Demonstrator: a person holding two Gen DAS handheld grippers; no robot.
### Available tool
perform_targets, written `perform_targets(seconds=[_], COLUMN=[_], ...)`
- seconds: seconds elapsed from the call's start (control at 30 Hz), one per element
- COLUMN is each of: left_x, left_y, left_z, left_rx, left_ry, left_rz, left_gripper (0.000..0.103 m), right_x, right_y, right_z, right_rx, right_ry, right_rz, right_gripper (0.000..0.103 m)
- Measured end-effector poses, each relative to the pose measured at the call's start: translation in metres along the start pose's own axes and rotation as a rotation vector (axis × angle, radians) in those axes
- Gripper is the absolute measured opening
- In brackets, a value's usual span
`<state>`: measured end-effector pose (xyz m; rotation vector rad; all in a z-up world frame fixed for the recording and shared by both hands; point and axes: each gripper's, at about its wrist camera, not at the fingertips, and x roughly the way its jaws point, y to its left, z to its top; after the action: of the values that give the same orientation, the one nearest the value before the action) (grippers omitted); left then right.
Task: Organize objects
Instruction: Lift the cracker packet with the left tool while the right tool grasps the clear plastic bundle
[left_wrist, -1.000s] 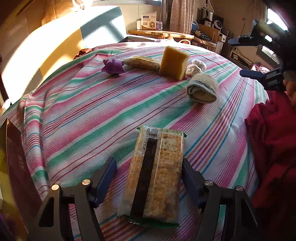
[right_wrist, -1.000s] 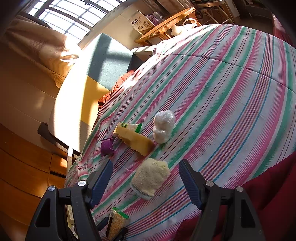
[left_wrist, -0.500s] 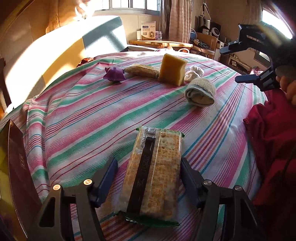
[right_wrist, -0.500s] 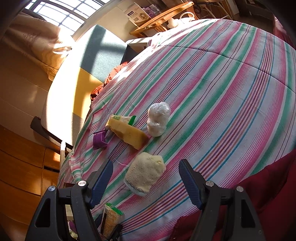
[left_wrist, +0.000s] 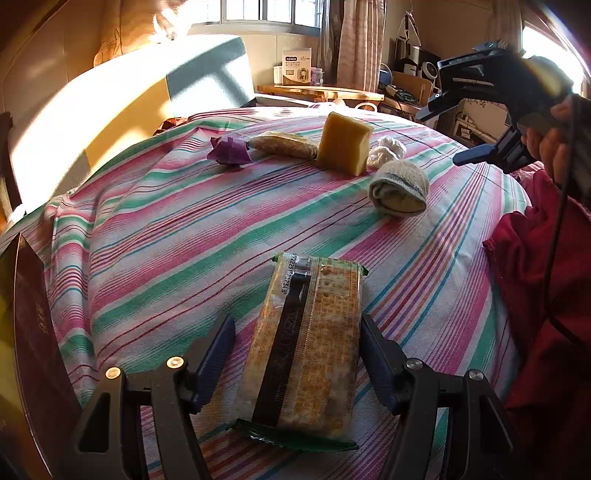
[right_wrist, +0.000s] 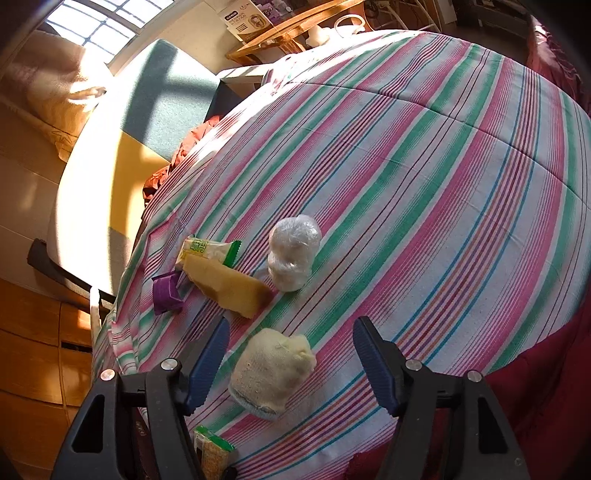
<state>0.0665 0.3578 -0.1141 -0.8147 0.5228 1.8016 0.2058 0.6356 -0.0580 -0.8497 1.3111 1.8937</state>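
Note:
A cracker packet (left_wrist: 306, 354) lies on the striped cloth (left_wrist: 177, 236) between the open fingers of my left gripper (left_wrist: 297, 350); the right finger touches or nearly touches it, the left stands apart. My right gripper (right_wrist: 291, 354) is open above a rolled cream sock (right_wrist: 271, 369), which also shows in the left wrist view (left_wrist: 400, 188). Behind it stand a yellow sponge block (right_wrist: 229, 286), a white plastic-wrapped bundle (right_wrist: 293, 258), a second snack packet (right_wrist: 207, 251) and a purple wrapper (right_wrist: 166, 293). The right gripper shows in the left wrist view (left_wrist: 476, 125), held in the air at the right.
A dark red cloth (left_wrist: 543, 280) lies at the right edge of the table. A dark box (left_wrist: 33, 332) stands at the left edge. A padded headboard (left_wrist: 110, 110) and a wooden shelf (left_wrist: 317, 92) with a carton are behind.
My right gripper has come lower and closer over the rolled sock. My left gripper stays around the cracker packet with little shift.

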Motion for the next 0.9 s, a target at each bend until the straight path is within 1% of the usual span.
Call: perform_targets(seconds=[0.07,0.17,0.2,0.27,0.37,0.4,0.43,0.47,0.5,0.6,0.7,0.9], left_x=[0.0,0.0,0.0,0.0,0.0,0.0,0.0,0.0,0.0,0.0,0.0,-0.001], left_y=[0.0,0.001,0.001,0.002,0.001,0.002,0.001,0.001,0.001,0.001,0.001,0.001], left_z=[0.0,-0.001,-0.001,-0.001,-0.001,-0.001,-0.001,0.0,-0.001,-0.001,-0.001,-0.001], left_rx=[-0.002,-0.004,-0.005,-0.007,-0.009,-0.009,-0.009,-0.008,-0.008,-0.008,-0.008,-0.005], left_ry=[-0.001,-0.002,-0.003,-0.003,-0.003,-0.003,-0.003,-0.003,-0.004,-0.004,-0.004,-0.004], left_rz=[-0.003,-0.006,-0.008,-0.01,-0.012,-0.012,-0.012,-0.011,-0.011,-0.011,-0.011,-0.008], left_gripper=[0.068,0.068,0.068,0.068,0.068,0.068,0.068,0.068,0.068,0.068,0.068,0.068], right_x=[0.008,0.028,0.034,0.048,0.072,0.079,0.086,0.087,0.087,0.09,0.093,0.091], right_y=[0.001,0.005,0.006,0.009,0.01,0.011,0.011,0.013,0.015,0.02,0.026,0.014], right_z=[0.012,0.03,0.035,0.044,0.049,0.05,0.051,0.052,0.052,0.05,0.047,0.049], right_rx=[0.026,0.051,0.054,0.039,0.025,0.01,0.0,-0.027,-0.054,-0.111,-0.155,-0.117], right_ry=[-0.017,-0.009,-0.013,-0.015,0.006,0.022,0.042,0.029,0.013,0.018,0.026,0.028], right_rz=[-0.021,-0.032,-0.039,-0.059,-0.092,-0.13,-0.148,-0.16,-0.183,-0.218,-0.247,-0.2], right_gripper=[0.063,0.058,0.055,0.053,0.051,0.05,0.049,0.046,0.035,0.033,0.034,0.034])
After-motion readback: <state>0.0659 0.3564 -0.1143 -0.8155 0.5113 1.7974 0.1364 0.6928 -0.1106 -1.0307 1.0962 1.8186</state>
